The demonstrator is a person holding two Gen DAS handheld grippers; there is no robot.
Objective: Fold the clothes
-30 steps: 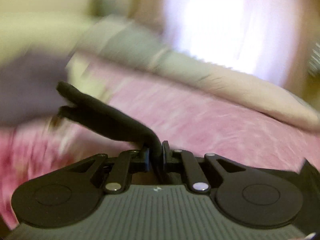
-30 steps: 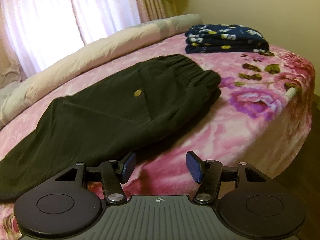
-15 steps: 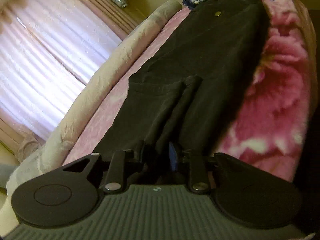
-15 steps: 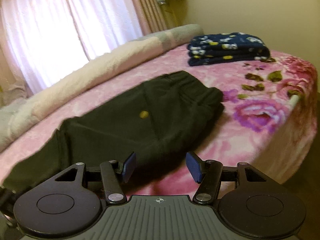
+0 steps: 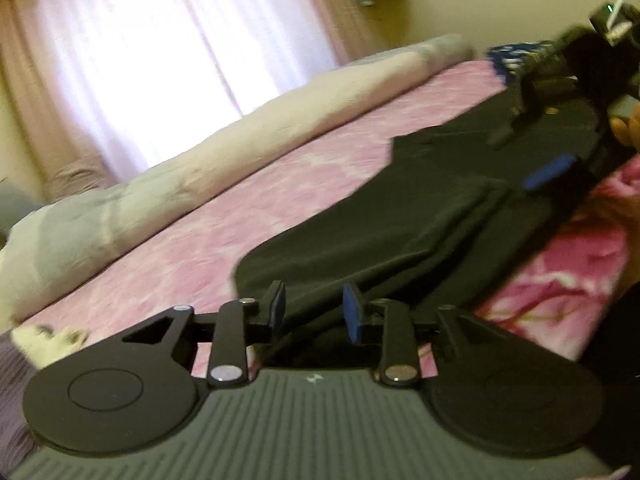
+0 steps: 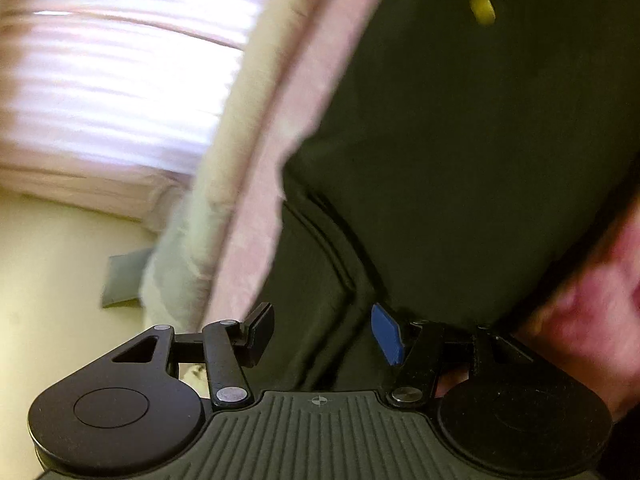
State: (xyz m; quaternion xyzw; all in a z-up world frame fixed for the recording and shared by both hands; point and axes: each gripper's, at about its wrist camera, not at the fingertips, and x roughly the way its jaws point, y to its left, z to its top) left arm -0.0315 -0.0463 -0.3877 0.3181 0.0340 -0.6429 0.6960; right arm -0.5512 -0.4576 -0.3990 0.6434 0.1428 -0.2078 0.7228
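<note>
Dark trousers (image 5: pixel 400 224) lie lengthwise on the pink flowered bedspread (image 5: pixel 248 216). My left gripper (image 5: pixel 314 312) hovers at the leg end. Its jaws are opening, and the cloth lies under the gap with neither pad pressing on it. The right gripper (image 5: pixel 536 146) shows farther up the trousers in the left wrist view, rolled on its side. In its own view the right gripper (image 6: pixel 324 334) is open just above a fold seam of the trousers (image 6: pixel 460 140), below their yellow button (image 6: pixel 482 8). Nothing is held.
A rolled white and grey duvet (image 5: pixel 192 176) runs along the far side of the bed under a curtained window (image 5: pixel 160 60). Folded navy patterned clothes (image 5: pixel 516 54) sit beyond the trousers. A pale small garment (image 5: pixel 44 344) lies at the near left. The bed edge drops off at right.
The left gripper, earlier shut on the trouser leg, has laid it down on the bed and opened. The right gripper rolled sideways and came down close over the trousers.
</note>
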